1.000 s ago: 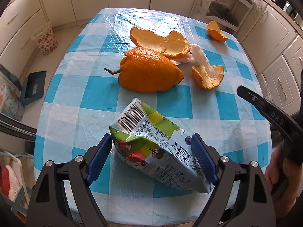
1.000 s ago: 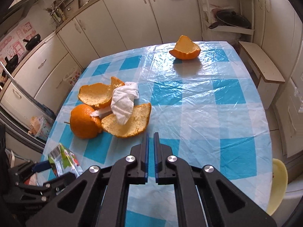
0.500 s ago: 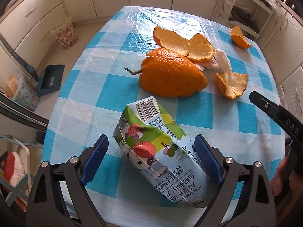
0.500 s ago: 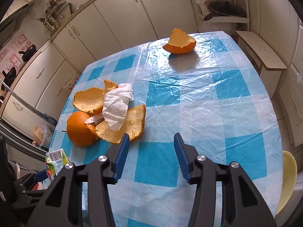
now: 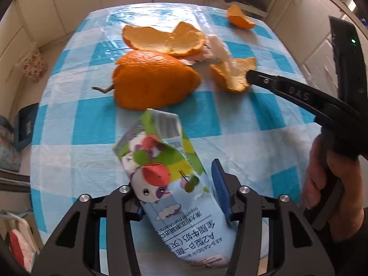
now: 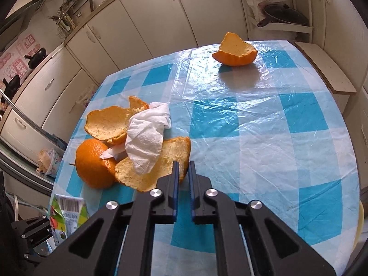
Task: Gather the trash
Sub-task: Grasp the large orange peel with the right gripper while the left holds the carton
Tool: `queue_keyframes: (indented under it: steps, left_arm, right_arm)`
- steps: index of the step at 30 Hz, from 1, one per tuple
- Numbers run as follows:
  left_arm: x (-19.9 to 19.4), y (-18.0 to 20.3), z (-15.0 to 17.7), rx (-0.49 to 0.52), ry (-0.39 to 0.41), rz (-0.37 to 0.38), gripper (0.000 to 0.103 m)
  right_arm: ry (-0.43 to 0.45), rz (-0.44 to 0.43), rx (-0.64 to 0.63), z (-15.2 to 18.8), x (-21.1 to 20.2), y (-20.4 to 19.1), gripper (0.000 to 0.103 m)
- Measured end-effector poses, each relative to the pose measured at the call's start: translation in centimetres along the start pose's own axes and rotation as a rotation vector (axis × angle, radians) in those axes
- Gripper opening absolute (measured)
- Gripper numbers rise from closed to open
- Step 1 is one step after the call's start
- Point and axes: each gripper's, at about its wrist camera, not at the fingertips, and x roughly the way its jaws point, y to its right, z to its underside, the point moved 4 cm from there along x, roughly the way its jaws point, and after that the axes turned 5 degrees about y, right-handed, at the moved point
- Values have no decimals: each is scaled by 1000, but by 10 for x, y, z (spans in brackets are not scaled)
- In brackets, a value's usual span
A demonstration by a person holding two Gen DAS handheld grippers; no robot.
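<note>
Right wrist: three peels [image 6: 108, 124], one tissue [image 6: 147, 138], one carton [image 6: 66, 211].

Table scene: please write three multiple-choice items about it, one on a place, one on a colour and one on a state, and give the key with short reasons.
1. Where is the milk carton?
A. on the floor
B. between the fingers of the left gripper
C. beside the far piece of peel

2. Which colours are the checks of the tablecloth?
A. red and white
B. green and yellow
C. blue and white

3. In what state is the white tissue?
A. crumpled, draped over orange peel
B. folded flat in a neat square
C. rolled into a tight ball

Key:
1 B, the left wrist view shows the carton between the two fingers.
2 C, both views show blue and white squares.
3 A, the right wrist view shows it creased and lying across the peel.
</note>
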Motion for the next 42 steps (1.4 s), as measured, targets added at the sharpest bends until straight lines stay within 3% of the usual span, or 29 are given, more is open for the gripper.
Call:
queue_keyframes:
  steps: [2,5,9,12,13,14,16,21,23,27,29,32,36,42]
  left_arm:
    - [-3,12,5,80,-2,44,38]
    - [-11,22,11,196,36,-14,39]
    - [-14,7,10,136,22,-30,39]
    - [-21,-4,2,74,35,7,43]
    - [-25,-6,-1,61,48,17,45]
    - [-29,-8,-4,52,64,21,48]
    - [-34,-13,-9,32,91,1,50]
    - [-28,-42,-36,-116,134,-85,53]
    - [-24,-55,-50,-172,142,-100,53]
    - [-19,-77,-76,-258,151,-109,53]
    - [-14,-85,-82,-291,147,-113,53]
    - [-5,-86,-83,-302,126,-128,53]
    - [-8,-79,-80,-289,125,-128,54]
    - [-35,-77,-68,-215,172,-222,62]
  right_arm:
    - [-5,10,-53,3,-10,-3,5]
    - [-18,27,-145,9,-27,-3,5]
    - [-63,43,-215,21,-43,5,5]
    - [-72,53,-201,22,-47,8,8]
    - [-62,42,-177,19,-47,9,25]
    - [-46,25,-152,17,-47,9,49]
    - [-4,6,-114,11,-44,5,56]
    - [-5,-2,-64,0,-21,-2,53]
    - [-16,1,-33,-1,-10,1,45]
    - [-30,-8,34,-2,4,11,40]
    - [-23,-8,32,-3,4,12,33]
    - [-33,-14,26,-3,7,13,15]
    - [-52,-8,-31,0,3,9,12]
    - [-79,-4,-123,8,-16,9,8]
